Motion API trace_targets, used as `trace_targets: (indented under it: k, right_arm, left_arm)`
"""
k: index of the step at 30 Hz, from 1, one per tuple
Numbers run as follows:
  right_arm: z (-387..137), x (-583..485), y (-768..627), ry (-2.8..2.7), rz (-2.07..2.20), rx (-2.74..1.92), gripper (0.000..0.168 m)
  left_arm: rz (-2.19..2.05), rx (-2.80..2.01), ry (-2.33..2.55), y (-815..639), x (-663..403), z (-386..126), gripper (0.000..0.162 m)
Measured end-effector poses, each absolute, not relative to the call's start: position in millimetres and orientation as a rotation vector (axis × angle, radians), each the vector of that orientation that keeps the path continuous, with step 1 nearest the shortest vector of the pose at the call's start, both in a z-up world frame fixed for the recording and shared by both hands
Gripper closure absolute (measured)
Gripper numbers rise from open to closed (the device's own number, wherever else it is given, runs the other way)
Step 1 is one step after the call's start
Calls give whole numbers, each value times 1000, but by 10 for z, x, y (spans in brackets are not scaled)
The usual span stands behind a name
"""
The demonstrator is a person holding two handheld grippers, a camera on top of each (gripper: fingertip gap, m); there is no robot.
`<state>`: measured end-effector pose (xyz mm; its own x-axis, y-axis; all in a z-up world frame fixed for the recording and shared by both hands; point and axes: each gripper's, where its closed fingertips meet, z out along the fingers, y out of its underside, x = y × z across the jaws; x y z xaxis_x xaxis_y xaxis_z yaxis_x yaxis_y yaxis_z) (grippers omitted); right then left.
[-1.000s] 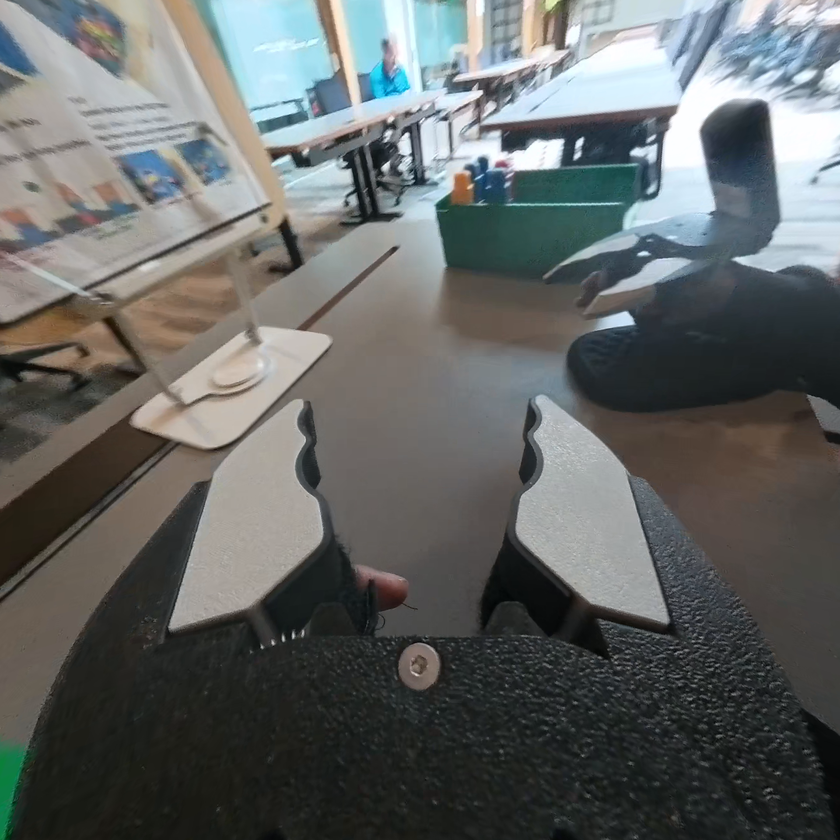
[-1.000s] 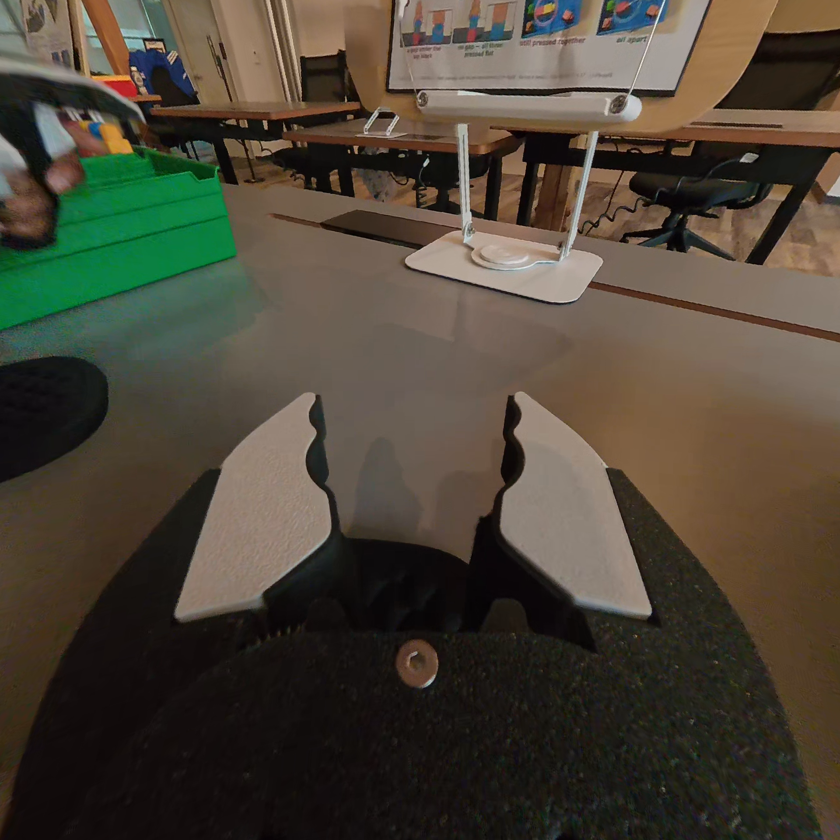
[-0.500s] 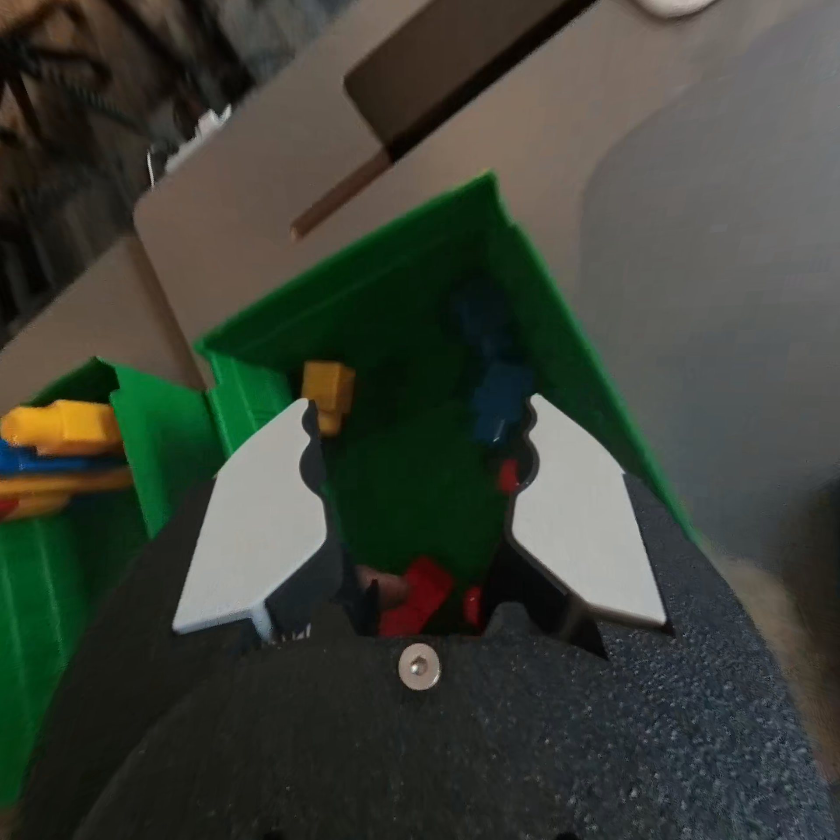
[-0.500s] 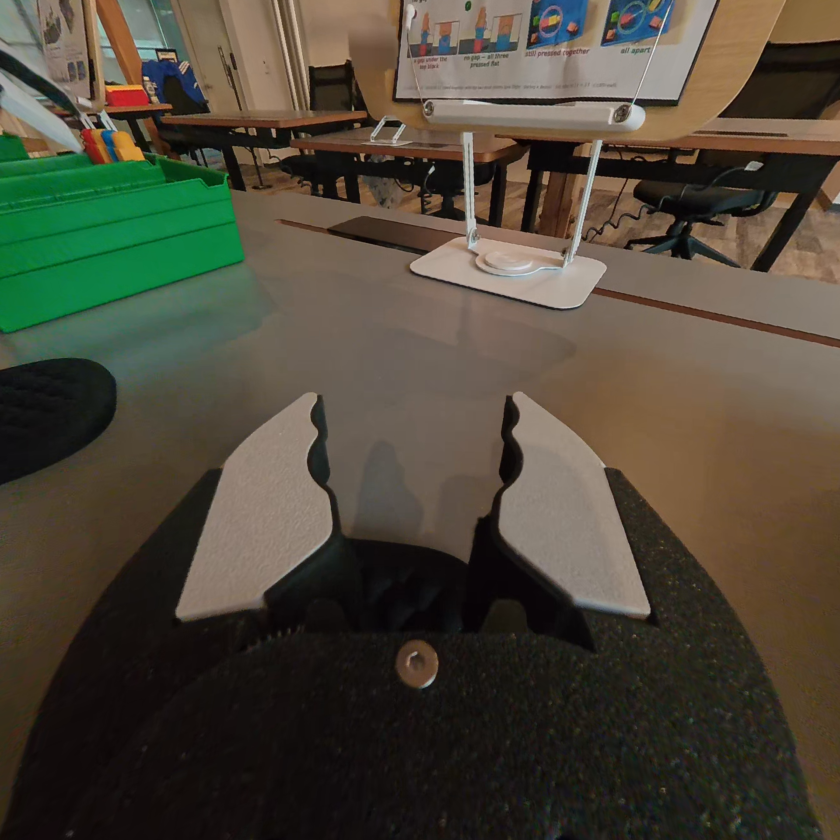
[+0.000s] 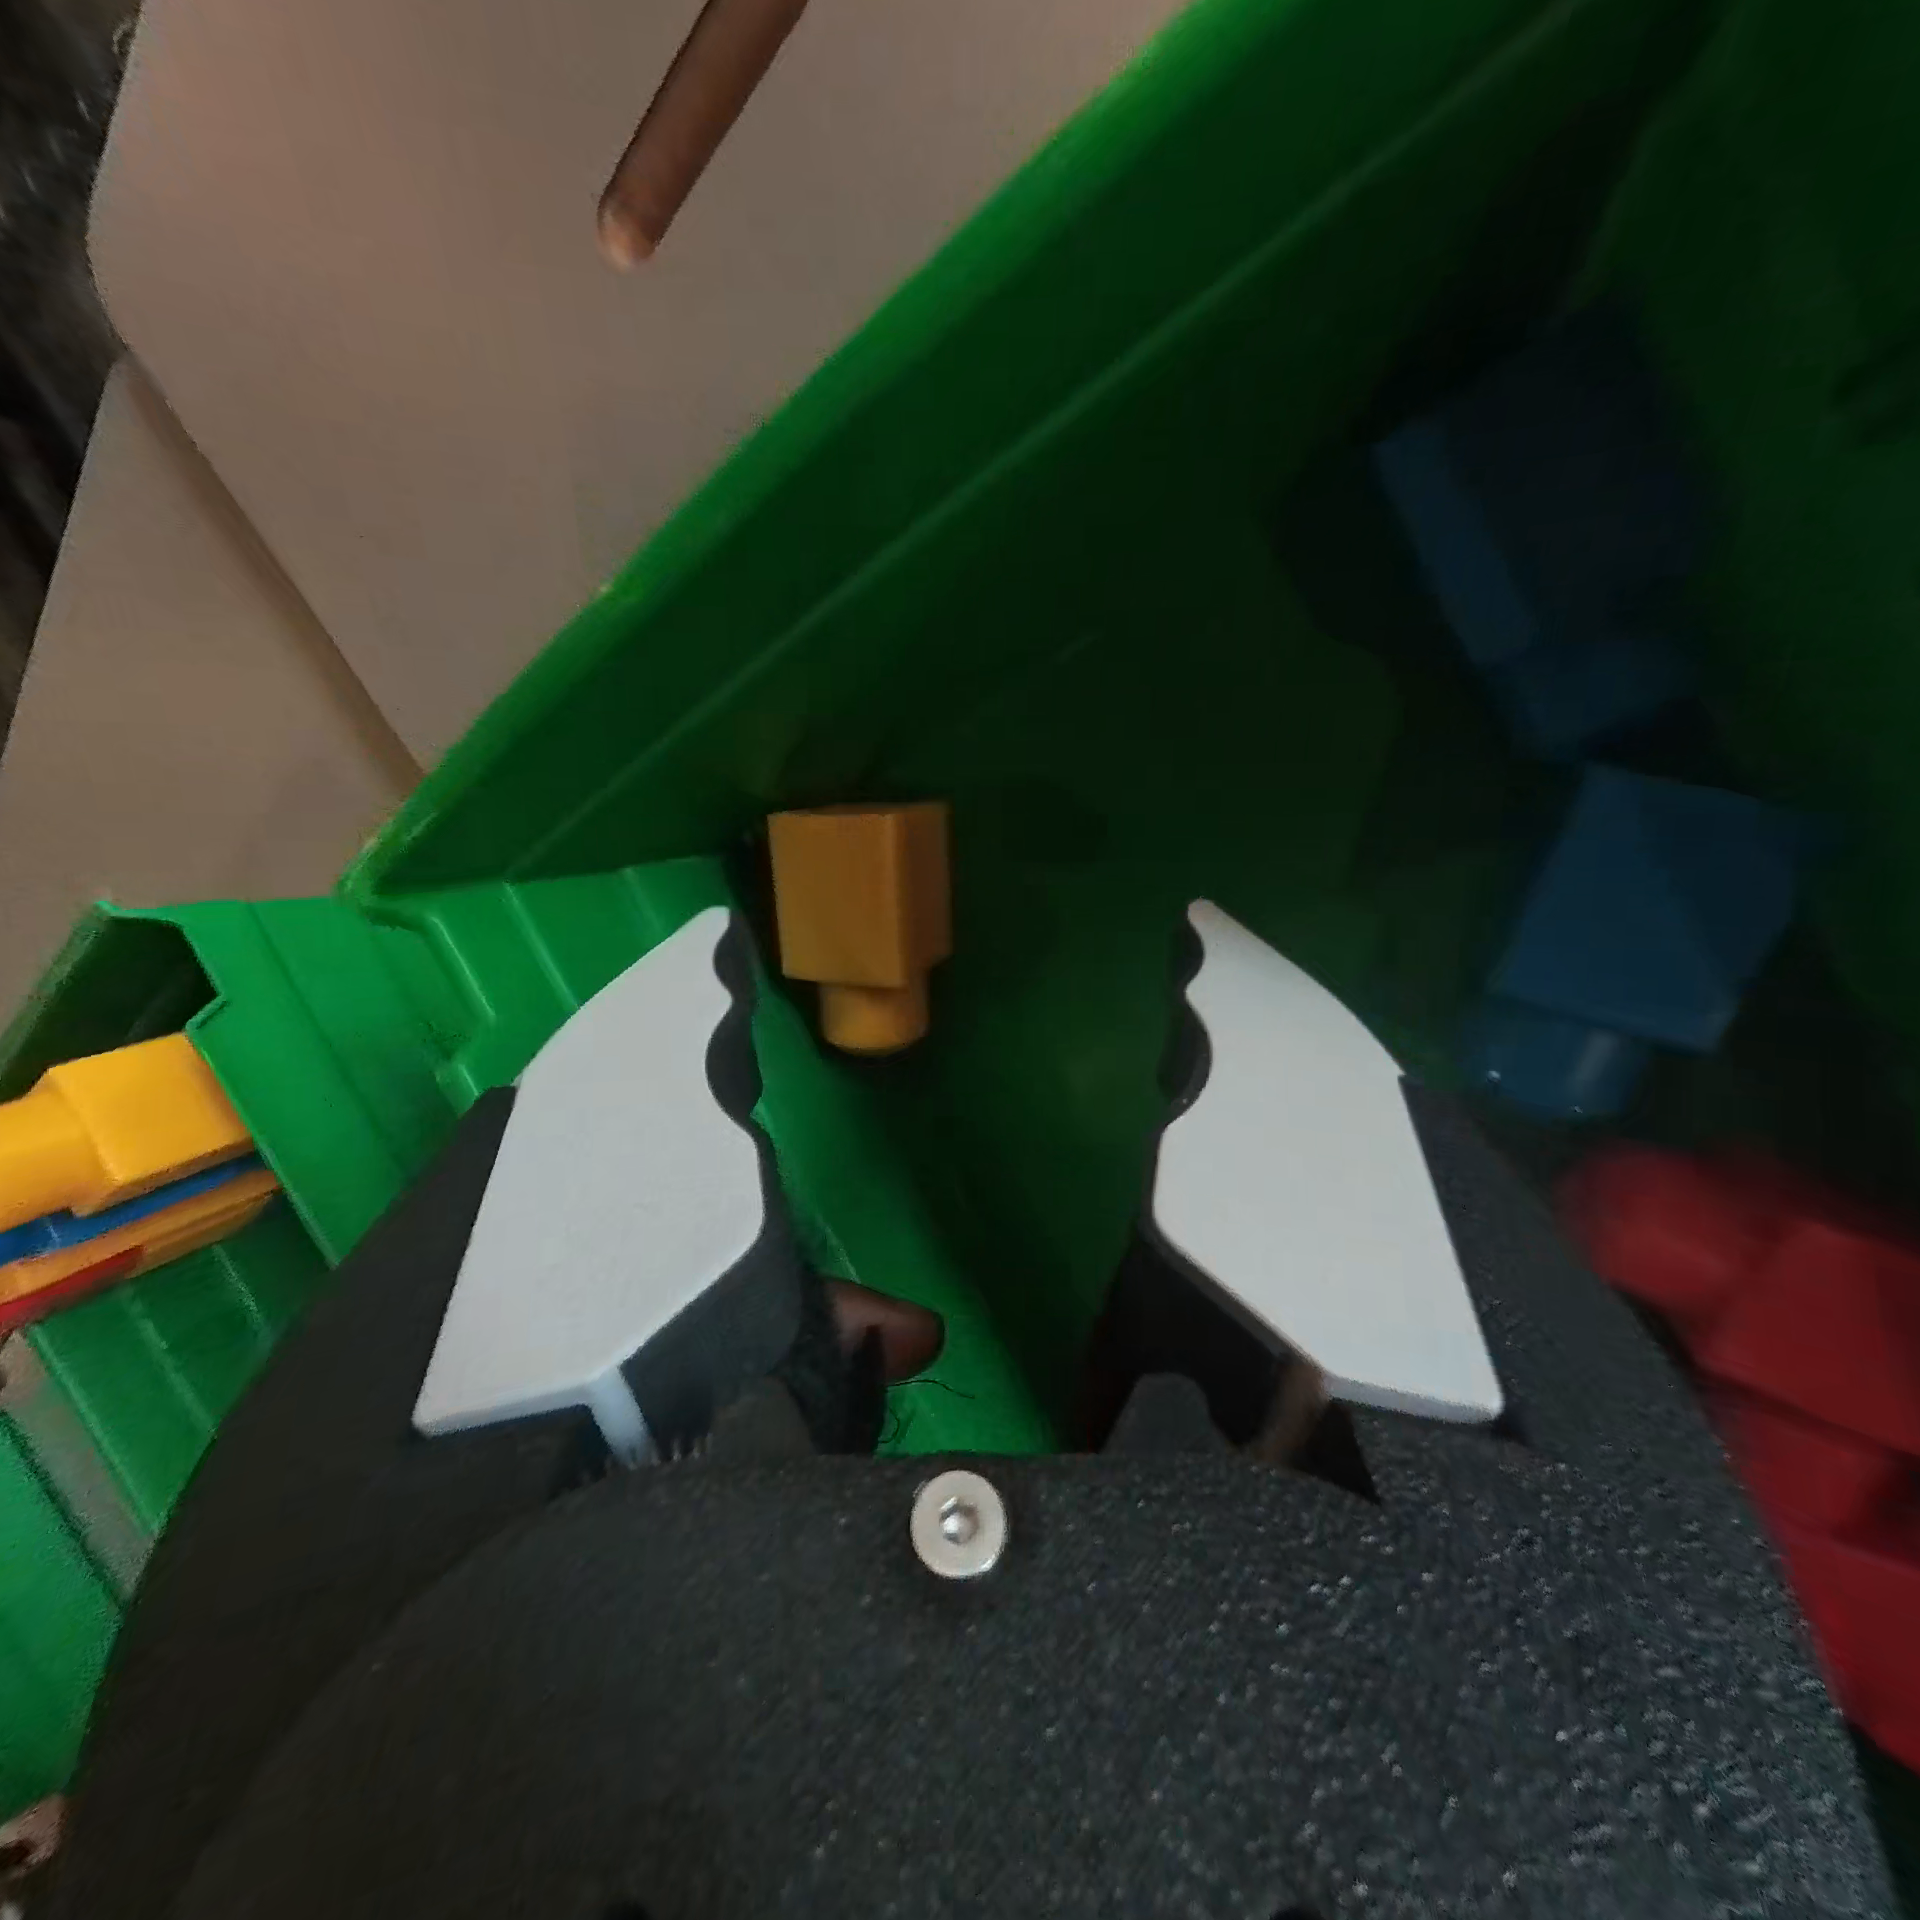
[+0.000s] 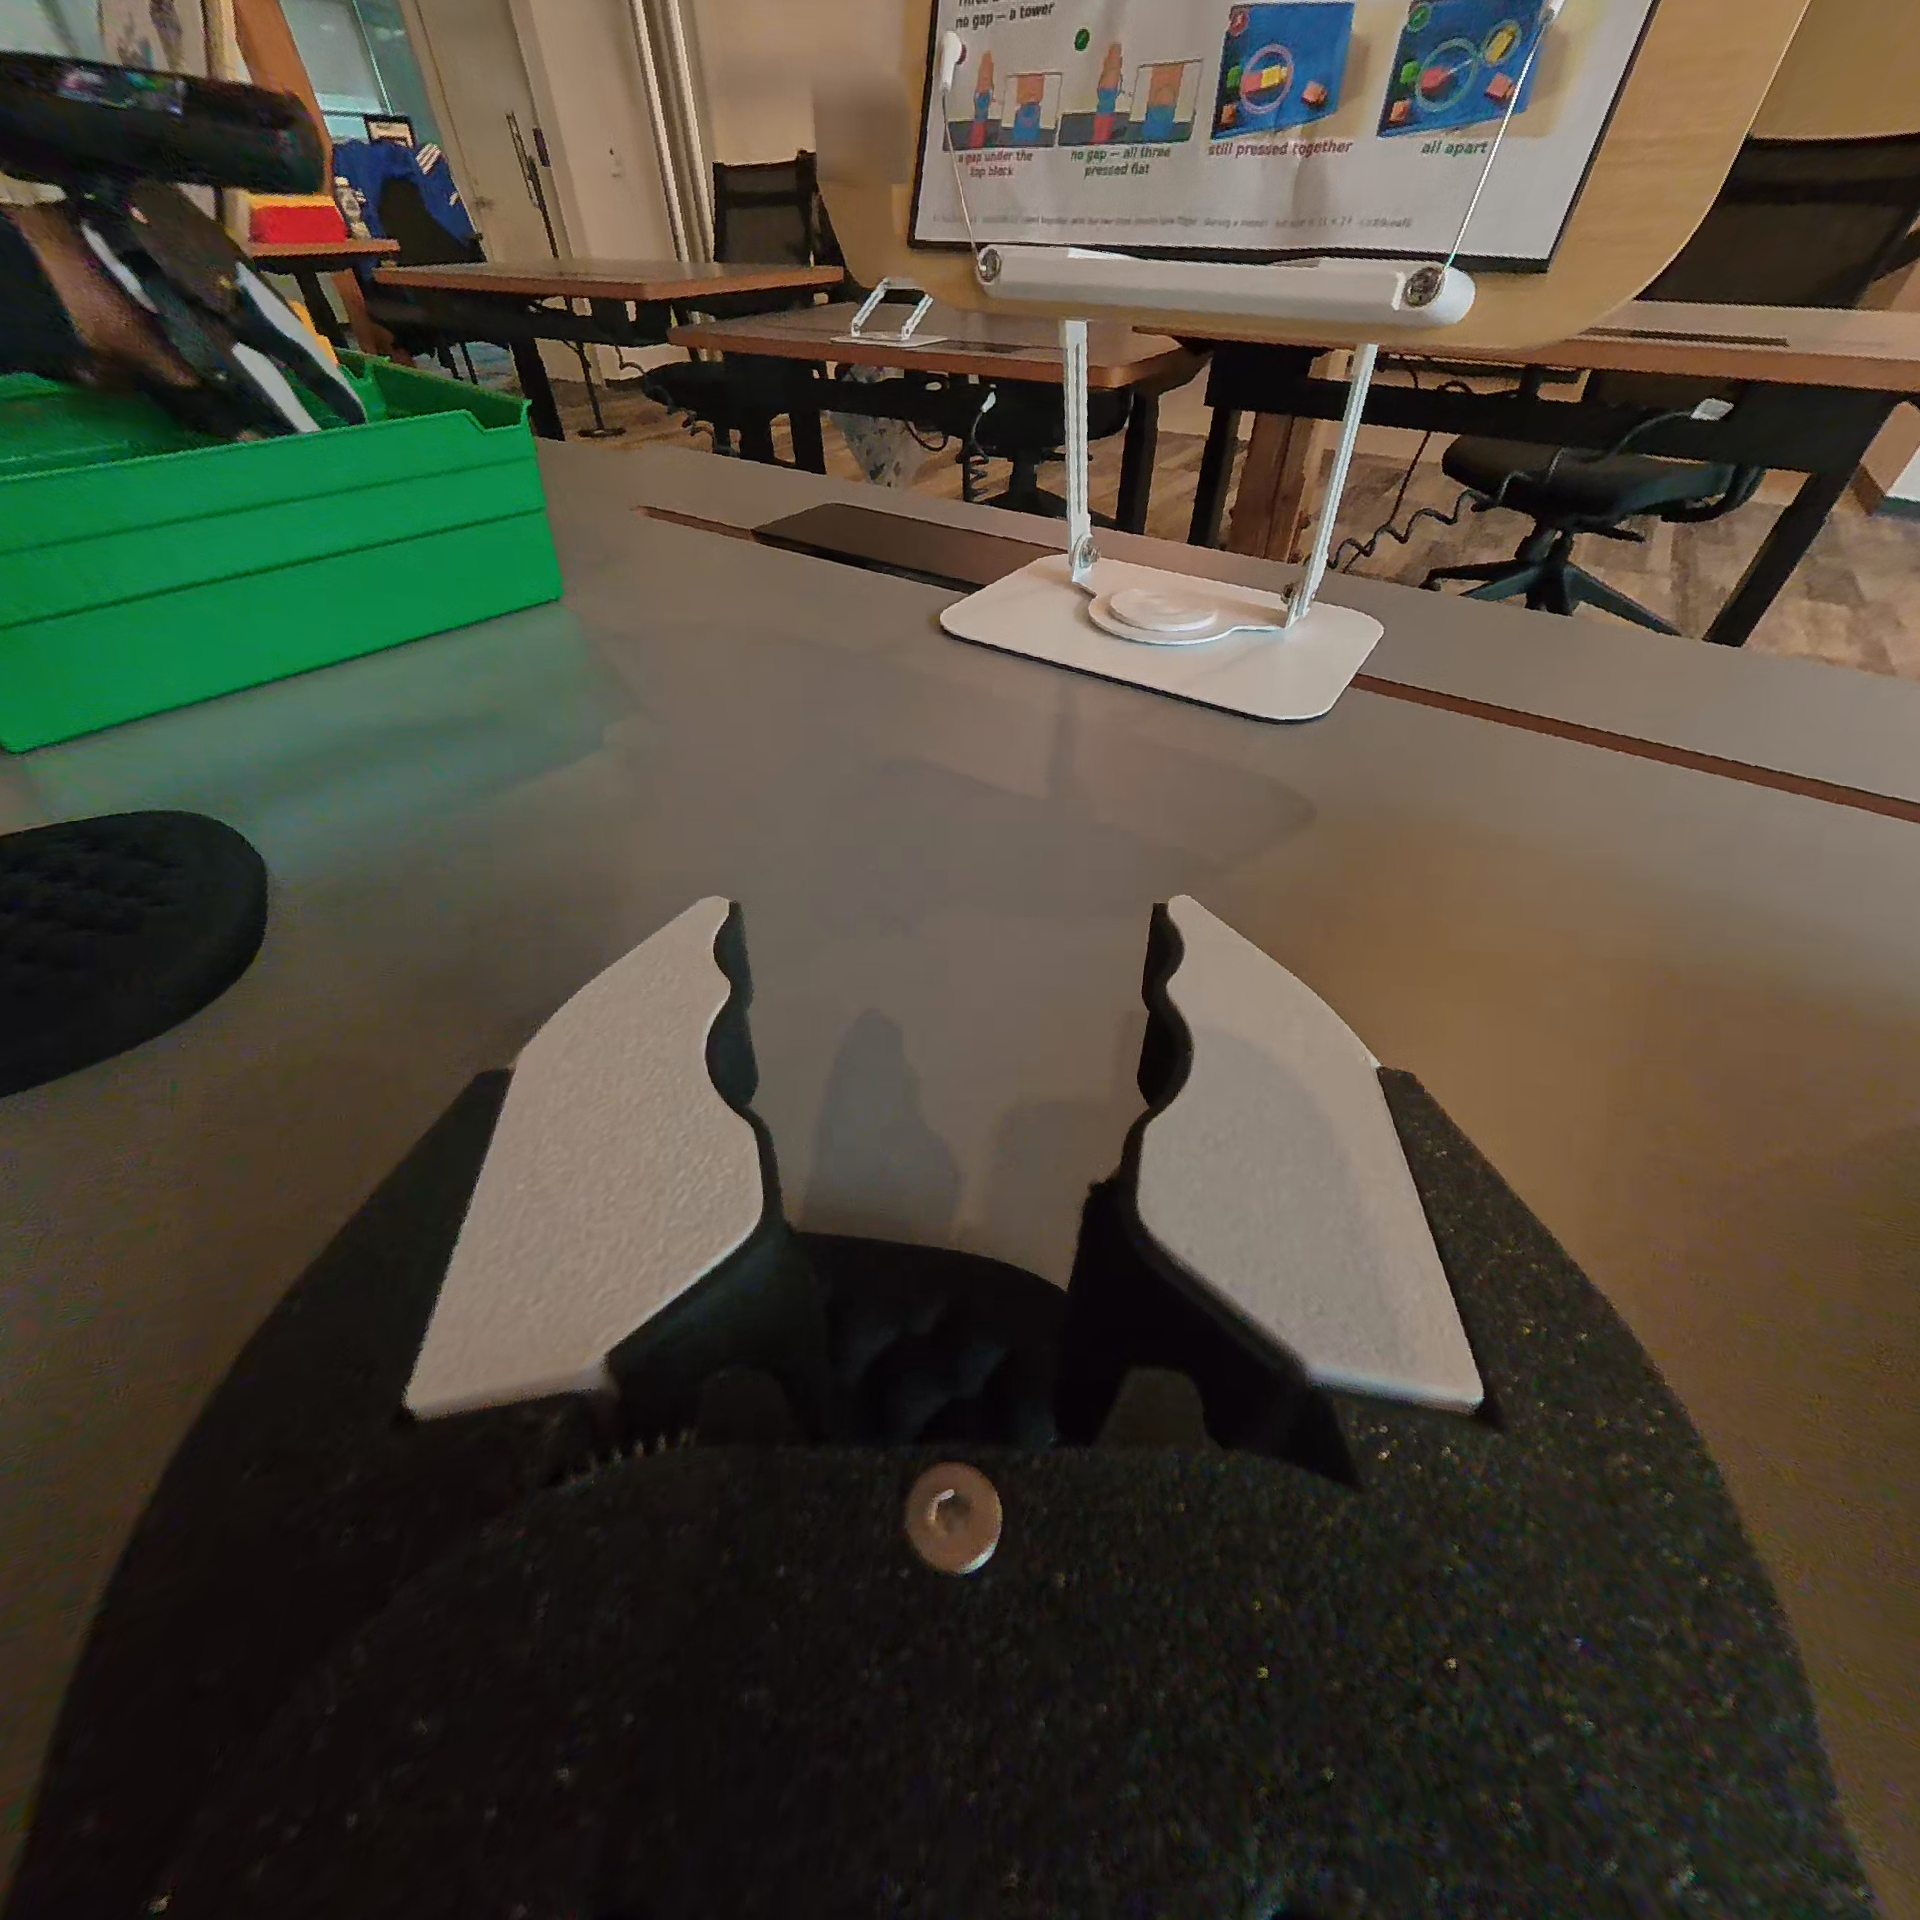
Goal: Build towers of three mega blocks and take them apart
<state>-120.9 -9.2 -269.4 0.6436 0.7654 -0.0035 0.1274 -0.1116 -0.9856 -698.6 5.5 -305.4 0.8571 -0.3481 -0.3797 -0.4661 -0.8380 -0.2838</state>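
Left wrist view: left gripper (image 5: 961, 987) spread, empty; orange block (image 5: 862, 914) just beyond left fingertip.

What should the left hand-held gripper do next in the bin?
Probably ease forward and slightly left until the orange block sits between the fingers, then close. The left hand-held gripper is open and empty inside the green bin, with that block just ahead, nearer its left finger.

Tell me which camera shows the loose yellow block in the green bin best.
The left wrist view. The yellow block lies on the bin floor by the far wall, just ahead of the open left gripper. The right wrist view shows only the bin's outer wall with the left gripper above it; the block is hidden.
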Motion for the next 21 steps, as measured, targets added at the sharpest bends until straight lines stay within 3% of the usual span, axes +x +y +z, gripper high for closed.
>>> trace_targets:
  k: [11,17,21]
  right_arm:
    - [-2697,-1204,-86,-746,637,-1623,98]
    - [-2701,-1198,-77,-740,635,-1627,98]
    - [-2711,-1203,-76,-745,631,-1631,98]
  left_arm:
    - [437,-2825,566,161,-7173,-3444,84]
    - [296,-2840,589,92,-6991,-3420,92]
    - [290,-2808,567,76,-6971,-3328,87]
